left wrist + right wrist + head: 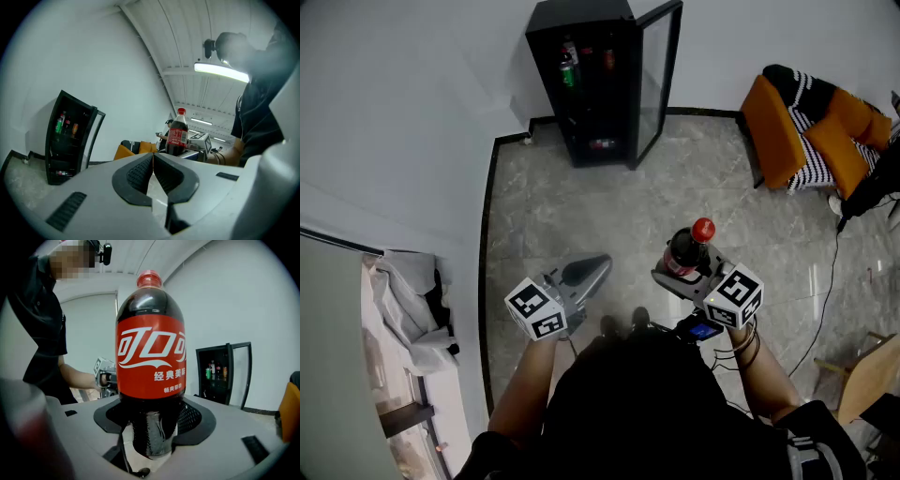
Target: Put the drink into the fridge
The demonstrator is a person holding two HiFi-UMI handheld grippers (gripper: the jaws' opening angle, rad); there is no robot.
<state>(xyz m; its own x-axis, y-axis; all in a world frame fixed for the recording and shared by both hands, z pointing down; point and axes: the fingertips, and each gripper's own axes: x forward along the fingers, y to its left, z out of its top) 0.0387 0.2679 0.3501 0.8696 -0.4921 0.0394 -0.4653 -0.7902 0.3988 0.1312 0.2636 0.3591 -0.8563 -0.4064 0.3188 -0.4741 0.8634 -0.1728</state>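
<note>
A dark cola bottle (685, 251) with a red cap and red label stands upright between the jaws of my right gripper (682, 274), which is shut on its lower body. In the right gripper view the bottle (151, 366) fills the centre and the pads (190, 417) press its sides. My left gripper (584, 272) hangs to the left at the same height, shut, with nothing in it; its tips (153, 157) meet. The black fridge (602, 80) stands against the far wall with its glass door (657, 75) swung open to the right and a few drinks on its shelves.
An orange chair with a striped cushion (806, 127) sits at the back right. A wooden chair (867, 375) is at the right edge, with a black cable (831, 281) on the floor near it. A glass partition and a covered object (412, 305) lie to the left.
</note>
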